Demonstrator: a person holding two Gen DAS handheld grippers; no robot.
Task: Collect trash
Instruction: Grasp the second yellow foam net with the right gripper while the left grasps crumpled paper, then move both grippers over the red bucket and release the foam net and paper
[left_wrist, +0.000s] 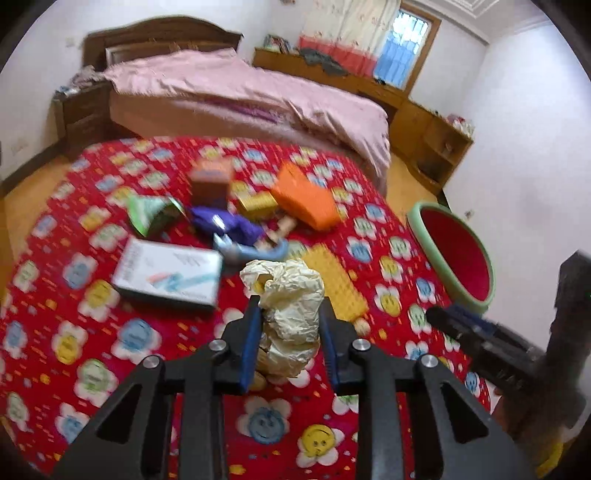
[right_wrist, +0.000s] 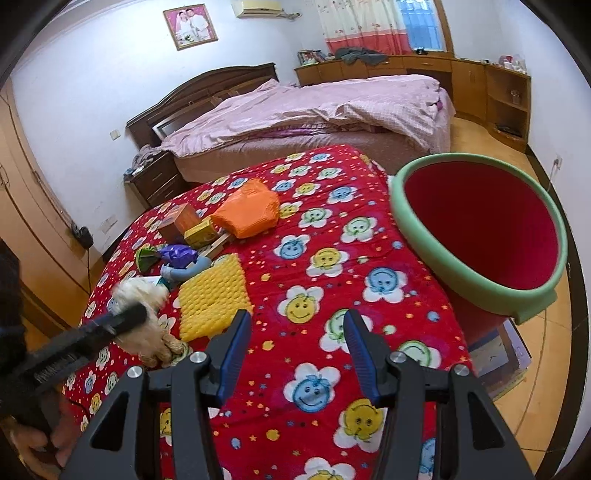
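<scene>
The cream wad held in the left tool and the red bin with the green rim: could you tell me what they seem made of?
Cream wad: probably thin crinkled paper or plastic film, matte with sharp creases. Red bin: seemingly plastic; smooth inside, thick rounded green rim.

**Cloth, paper, plastic and wood**

The blanket (right_wrist: 332, 229) is soft, fleecy cloth, matt. The crumpled wad (left_wrist: 291, 295) looks like thin, creased paper or film, faintly shiny. The bin (right_wrist: 476, 236) has a smooth matt plastic rim. The pads (right_wrist: 232, 354) are ribbed blue rubber or plastic on black matt arms with bright metal bolts. The headboard (right_wrist: 207, 88) is dark polished wood; the box (left_wrist: 166, 273) is glossy card.
</scene>
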